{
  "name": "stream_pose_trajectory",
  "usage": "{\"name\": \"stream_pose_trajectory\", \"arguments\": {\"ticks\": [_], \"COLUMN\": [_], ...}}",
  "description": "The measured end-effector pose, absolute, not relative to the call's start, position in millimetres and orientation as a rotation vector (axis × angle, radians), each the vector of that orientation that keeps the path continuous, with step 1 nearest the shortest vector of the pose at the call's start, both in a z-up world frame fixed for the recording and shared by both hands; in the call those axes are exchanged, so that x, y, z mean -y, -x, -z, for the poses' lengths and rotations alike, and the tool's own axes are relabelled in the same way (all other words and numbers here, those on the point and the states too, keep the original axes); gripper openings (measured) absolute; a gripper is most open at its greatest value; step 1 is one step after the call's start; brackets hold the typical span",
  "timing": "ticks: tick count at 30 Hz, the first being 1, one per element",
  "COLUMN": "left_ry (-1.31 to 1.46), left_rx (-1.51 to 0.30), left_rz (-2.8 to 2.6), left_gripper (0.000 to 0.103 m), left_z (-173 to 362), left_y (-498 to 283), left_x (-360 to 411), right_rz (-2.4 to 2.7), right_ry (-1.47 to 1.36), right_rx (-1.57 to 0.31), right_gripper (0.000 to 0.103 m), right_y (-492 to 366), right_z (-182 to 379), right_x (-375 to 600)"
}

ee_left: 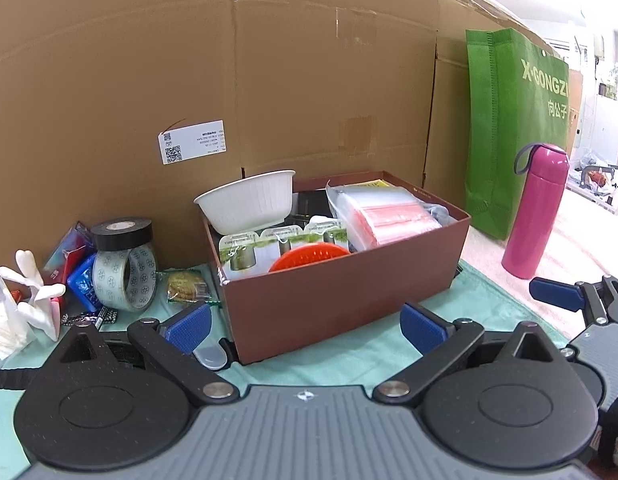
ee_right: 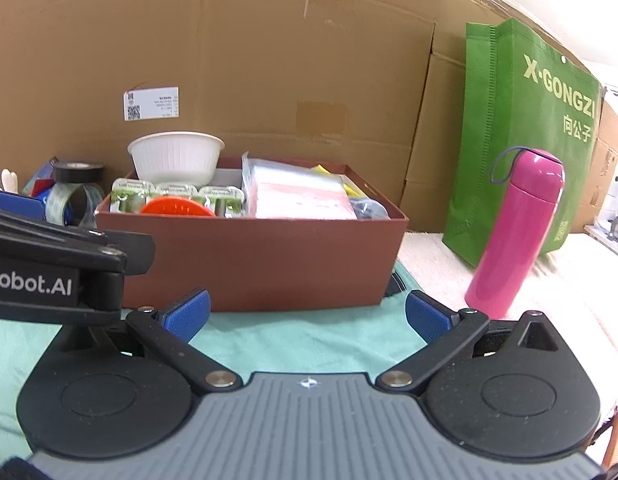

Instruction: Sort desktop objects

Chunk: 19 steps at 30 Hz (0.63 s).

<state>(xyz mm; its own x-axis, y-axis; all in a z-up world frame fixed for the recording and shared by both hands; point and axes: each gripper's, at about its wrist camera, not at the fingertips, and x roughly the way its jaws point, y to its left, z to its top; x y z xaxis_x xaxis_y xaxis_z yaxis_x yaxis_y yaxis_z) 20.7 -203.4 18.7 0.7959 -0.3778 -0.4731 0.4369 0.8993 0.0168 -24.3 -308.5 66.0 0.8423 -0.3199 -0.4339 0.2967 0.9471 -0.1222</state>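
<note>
A brown box (ee_left: 341, 296) (ee_right: 249, 264) stands on a green cloth (ee_left: 349, 356). It holds a white bowl (ee_left: 247, 200), battery packs (ee_left: 261, 248), an orange strainer (ee_left: 309, 256) and a bag of red-striped zip bags (ee_left: 385, 212). Left of it lie a black tape roll (ee_left: 123, 233), a patterned tape roll (ee_left: 127, 276), a snack packet (ee_left: 185, 286), a blue case (ee_left: 83, 286) and a white coral-shaped piece (ee_left: 33, 292). My left gripper (ee_left: 305, 326) is open and empty before the box. My right gripper (ee_right: 307, 314) is open and empty, also before it.
A pink flask (ee_left: 539, 208) (ee_right: 517, 232) stands right of the box on a cream cloth. A green bag (ee_left: 517, 128) leans on the cardboard wall (ee_left: 229, 72) behind. A clear plastic spoon (ee_left: 211, 356) lies at the box's near corner. Black beads (ee_left: 95, 318) lie at left.
</note>
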Motion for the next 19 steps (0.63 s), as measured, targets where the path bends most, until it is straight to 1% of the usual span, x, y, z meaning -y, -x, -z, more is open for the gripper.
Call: {"name": "stream_pose_trajectory", "arguments": {"ticks": [19], "left_ry": [-0.127], "left_rx": [-0.495], "left_rz": [0.471], "left_gripper": [0.103], "left_z": [-14.7], "left_y": [-9.1], "left_x": [197.8], "right_rz": [0.335], "right_ry": [0.049], "right_rx": [-0.514], "right_gripper": [0.101], "right_y": [27.5], "right_z": [-58.7], "right_x": [300.2]}}
